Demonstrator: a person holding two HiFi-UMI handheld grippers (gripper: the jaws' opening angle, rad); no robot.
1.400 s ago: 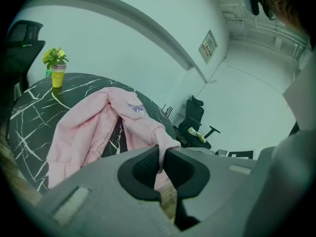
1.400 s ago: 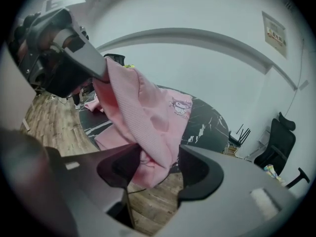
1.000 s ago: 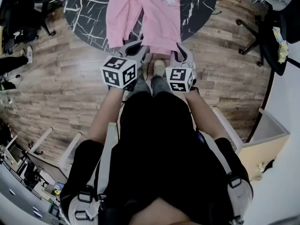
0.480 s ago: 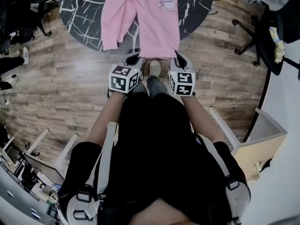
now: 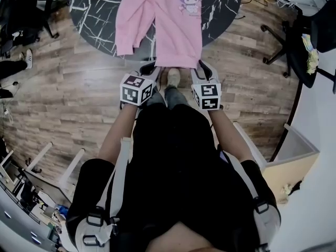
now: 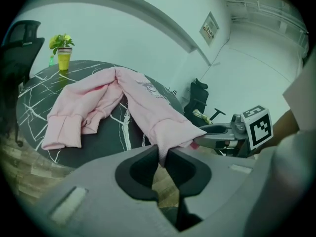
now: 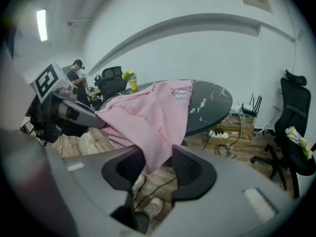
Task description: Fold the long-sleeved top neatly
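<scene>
The round dark bench (image 5: 94,14) carries the pink long-sleeved top (image 5: 178,30), with its hem hanging over the near edge. The left gripper (image 5: 151,67) has its jaws pinched tight on that hem. The right gripper (image 5: 201,64) has just been opening its jaws, and the hem hangs loosely between them.

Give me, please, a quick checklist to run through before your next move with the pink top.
1. Grip of the left gripper on the hem of the pink top: ok, jaws shut on the fabric.
2. Grip of the right gripper: not ok, its jaws have just been opening and the hem hangs loose between them.
3. Upper part of the top resting on the table: ok.
4. The sleeve laid flat: not ok, rumpled beside the body.
5. Position of the second sleeve: cannot tell.
</scene>
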